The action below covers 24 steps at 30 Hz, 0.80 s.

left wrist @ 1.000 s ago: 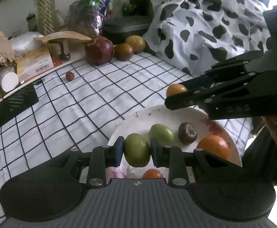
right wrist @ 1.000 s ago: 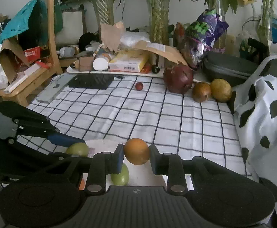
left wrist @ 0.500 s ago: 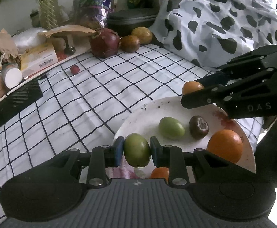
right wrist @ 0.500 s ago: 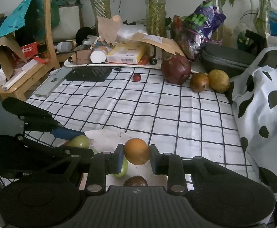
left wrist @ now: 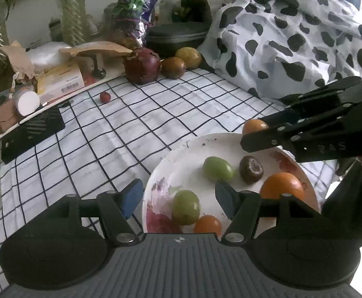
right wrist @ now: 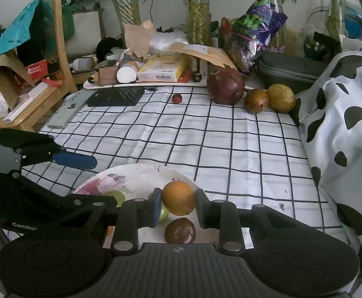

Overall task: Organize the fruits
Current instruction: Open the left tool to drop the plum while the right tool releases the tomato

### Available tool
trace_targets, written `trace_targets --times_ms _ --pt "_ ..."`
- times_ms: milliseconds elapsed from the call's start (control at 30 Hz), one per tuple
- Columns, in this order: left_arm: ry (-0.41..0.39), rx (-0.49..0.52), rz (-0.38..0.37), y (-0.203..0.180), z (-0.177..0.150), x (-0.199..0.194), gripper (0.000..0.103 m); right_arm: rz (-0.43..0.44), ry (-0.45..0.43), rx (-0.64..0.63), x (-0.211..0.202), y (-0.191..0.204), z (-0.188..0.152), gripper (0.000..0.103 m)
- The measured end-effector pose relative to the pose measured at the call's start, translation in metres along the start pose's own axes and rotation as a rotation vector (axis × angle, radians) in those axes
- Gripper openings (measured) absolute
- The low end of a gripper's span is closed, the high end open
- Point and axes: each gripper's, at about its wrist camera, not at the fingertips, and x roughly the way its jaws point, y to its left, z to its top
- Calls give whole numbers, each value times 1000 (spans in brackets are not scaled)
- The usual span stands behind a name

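A white plate (left wrist: 188, 149) with a flower print sits at the near edge of the checked cloth. On it lie two green fruits (left wrist: 217, 168), a dark brown fruit (left wrist: 251, 169), a large orange (left wrist: 281, 185) and a small orange fruit (left wrist: 207, 224). My left gripper (left wrist: 178, 198) hangs over the plate, its jaws opening, and one green fruit (left wrist: 186, 207) lies loose on the plate between them, touching neither pad. My right gripper (right wrist: 178, 207) is shut on a small orange (right wrist: 179, 198) above the plate's far rim (right wrist: 141, 171); the brown fruit (right wrist: 180, 231) lies below it.
At the back of the cloth stand a dark red dragon fruit (right wrist: 226, 87), a brown fruit (right wrist: 256, 100), a yellow fruit (right wrist: 281, 98) and a small red fruit (right wrist: 177, 98). A cluttered tray (right wrist: 156, 74), a black keyboard (right wrist: 115, 96) and a cow-print cover (right wrist: 342, 114) border the cloth.
My left gripper's jaws have spread apart and let go of the green fruit, which now lies on the plate. The right gripper keeps its hold on the small orange.
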Motion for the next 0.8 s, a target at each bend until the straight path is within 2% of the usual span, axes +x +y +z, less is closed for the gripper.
trace_targets --times_ms 200,533,633,800 --pt "17 10 41 -7 -8 -11 63 27 7 16 -5 4 -4 30" --pt "45 6 46 -19 -20 -23 63 55 24 15 -11 15 -15 30" --pt "78 -4 57 -17 -21 -20 63 56 31 8 -11 19 -16 30" --pt "83 -44 49 -9 -17 -19 63 52 46 -14 -6 23 -17 30"
